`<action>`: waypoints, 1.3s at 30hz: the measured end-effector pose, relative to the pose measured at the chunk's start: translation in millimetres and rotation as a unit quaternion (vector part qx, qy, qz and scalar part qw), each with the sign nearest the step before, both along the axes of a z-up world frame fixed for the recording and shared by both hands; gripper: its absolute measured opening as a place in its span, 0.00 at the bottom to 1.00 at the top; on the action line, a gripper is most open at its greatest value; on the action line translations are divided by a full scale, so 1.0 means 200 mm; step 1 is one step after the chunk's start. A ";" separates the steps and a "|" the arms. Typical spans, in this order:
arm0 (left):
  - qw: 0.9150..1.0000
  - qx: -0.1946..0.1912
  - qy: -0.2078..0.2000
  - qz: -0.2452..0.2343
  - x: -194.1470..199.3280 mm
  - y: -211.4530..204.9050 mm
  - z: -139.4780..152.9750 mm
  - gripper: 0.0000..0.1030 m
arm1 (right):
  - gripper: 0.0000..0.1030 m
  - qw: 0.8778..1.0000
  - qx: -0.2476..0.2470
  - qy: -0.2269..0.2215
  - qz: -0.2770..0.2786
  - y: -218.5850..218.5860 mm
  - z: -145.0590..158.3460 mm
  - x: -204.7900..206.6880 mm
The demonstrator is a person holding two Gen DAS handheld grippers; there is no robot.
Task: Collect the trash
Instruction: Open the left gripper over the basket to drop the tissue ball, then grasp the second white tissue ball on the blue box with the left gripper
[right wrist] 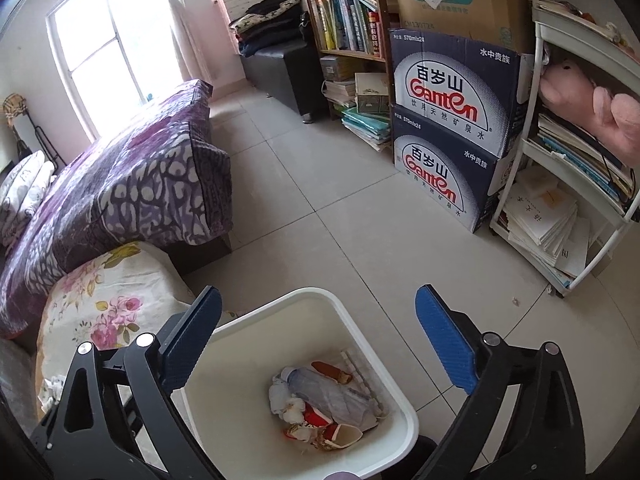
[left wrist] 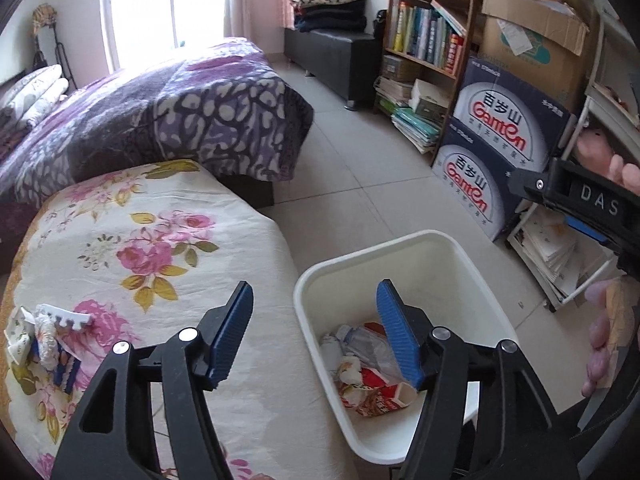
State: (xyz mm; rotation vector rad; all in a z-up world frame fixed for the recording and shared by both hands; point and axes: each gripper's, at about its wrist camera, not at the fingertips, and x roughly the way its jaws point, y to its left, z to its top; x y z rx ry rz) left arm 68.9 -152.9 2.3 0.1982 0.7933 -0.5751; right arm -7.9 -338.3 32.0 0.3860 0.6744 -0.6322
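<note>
A white trash bin (left wrist: pixel 472 264) stands on the tiled floor beside a floral-covered table (left wrist: pixel 168 248); it also shows in the right wrist view (right wrist: pixel 392 392). Inside lie a clear plastic bottle (right wrist: pixel 332 394), a red carton (right wrist: pixel 336 434) and crumpled wrappers (left wrist: pixel 352 372). My left gripper (left wrist: pixel 316 312) is open and empty, straddling the bin's left rim. My right gripper (right wrist: pixel 318 326) is open and empty above the bin; its body shows at the right edge of the left wrist view (left wrist: pixel 580 196). More scraps (left wrist: pixel 48 332), white foam and paper, lie at the table's left edge.
A bed with a purple blanket (left wrist: pixel 168 108) lies behind the table. Stacked Ganten boxes (right wrist: pixel 452 120), a bookshelf (left wrist: pixel 428 28), a white rack of papers (right wrist: pixel 568 184) and a dark bench (left wrist: pixel 332 52) line the right wall. Tiled floor (right wrist: pixel 320 184) stretches between.
</note>
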 end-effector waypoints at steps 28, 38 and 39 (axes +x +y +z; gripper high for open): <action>0.942 0.126 0.081 0.300 0.64 1.10 -0.32 0.86 | 0.93 0.979 -0.068 0.083 0.172 0.79 -0.22 0.41; 0.936 0.095 0.159 0.299 0.74 1.26 -0.49 0.36 | 0.93 0.953 -0.070 0.116 0.271 1.05 -0.35 0.52; 0.938 0.081 0.162 0.295 0.73 1.28 -0.47 0.35 | 0.93 0.949 -0.068 0.118 0.285 1.08 -0.36 0.53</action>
